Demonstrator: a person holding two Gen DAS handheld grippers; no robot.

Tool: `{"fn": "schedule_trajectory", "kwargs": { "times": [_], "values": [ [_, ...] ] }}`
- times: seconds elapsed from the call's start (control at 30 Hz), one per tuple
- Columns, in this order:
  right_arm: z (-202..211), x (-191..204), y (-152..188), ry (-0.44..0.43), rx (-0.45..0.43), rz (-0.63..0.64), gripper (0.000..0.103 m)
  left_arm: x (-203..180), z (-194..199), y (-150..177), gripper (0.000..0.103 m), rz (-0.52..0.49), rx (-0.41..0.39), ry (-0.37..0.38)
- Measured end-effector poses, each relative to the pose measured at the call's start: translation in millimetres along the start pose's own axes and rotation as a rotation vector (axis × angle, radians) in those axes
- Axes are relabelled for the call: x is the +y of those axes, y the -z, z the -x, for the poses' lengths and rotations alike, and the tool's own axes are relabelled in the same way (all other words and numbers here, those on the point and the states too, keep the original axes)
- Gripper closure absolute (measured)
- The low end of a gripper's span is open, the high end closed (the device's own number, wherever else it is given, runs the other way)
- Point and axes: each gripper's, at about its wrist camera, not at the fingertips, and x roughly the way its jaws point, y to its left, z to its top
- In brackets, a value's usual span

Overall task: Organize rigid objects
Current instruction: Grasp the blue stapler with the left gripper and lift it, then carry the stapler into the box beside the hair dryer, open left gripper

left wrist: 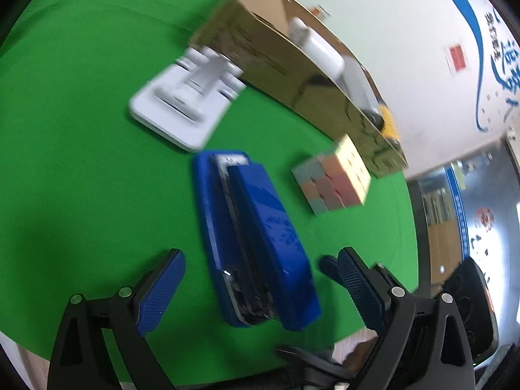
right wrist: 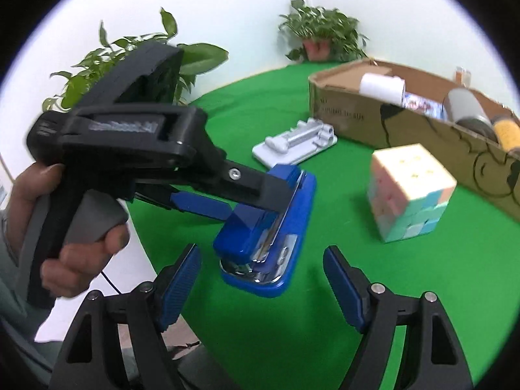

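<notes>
A blue stapler (left wrist: 256,237) lies on the green table, also in the right wrist view (right wrist: 269,227). My left gripper (left wrist: 260,279) is open, its blue pads either side of the stapler's near end; in the right wrist view the left gripper (right wrist: 247,204) reaches in from the left, straddling the stapler. My right gripper (right wrist: 261,282) is open and empty, just in front of the stapler's metal nose. A pastel puzzle cube (left wrist: 334,178) (right wrist: 409,191) stands to the right. A white phone stand (left wrist: 185,104) (right wrist: 295,144) lies beyond.
An open cardboard box (left wrist: 292,65) (right wrist: 373,120) holding a white item, a grey cylinder and a yellow item stands at the back. Potted plants (right wrist: 321,32) stand by the wall. The table's edge (right wrist: 146,243) runs close on the left.
</notes>
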Motion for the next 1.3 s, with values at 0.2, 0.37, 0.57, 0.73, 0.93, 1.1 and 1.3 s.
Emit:
{"fn": "schedule_trajectory", "kwargs": {
  "times": [0.2,0.37,0.57,0.73,0.93,1.1,1.3],
  "values": [
    [-19.5,21.9,16.6,0.158,0.041,0.031,0.031,-12.6,-8.7,6.0,0.009,-0.005,0.052,0.026],
    [-21.7,37.6,20.5,0.183,0.016,0.057,0.046,-17.4,-11.0,6.6,0.009,-0.024,0.061,0.016],
    [-15.4,30.0,19.3,0.129,0.009,-0.037,0.05,-13.9,-9.0,7.2,0.009,-0.029,0.06,0.025],
    [-7.9,15.3,18.0,0.055,0.002,-0.144,0.059,-18.6,-7.4,6.2,0.023,-0.069,0.039,-0.045],
    [-4.5,20.1,19.9,0.068,0.003,-0.136,0.052,-6.1,-1.1,3.2,0.029,-0.025,0.038,-0.01],
    [-10.0,33.9,23.8,0.137,-0.019,-0.028,0.029,9.3,1.2,-2.1,0.019,0.065,0.045,0.096],
    [-23.8,49.3,24.7,0.284,-0.071,0.039,0.039,2.5,-0.6,-4.1,0.016,0.033,0.061,0.083]
  ]
}}
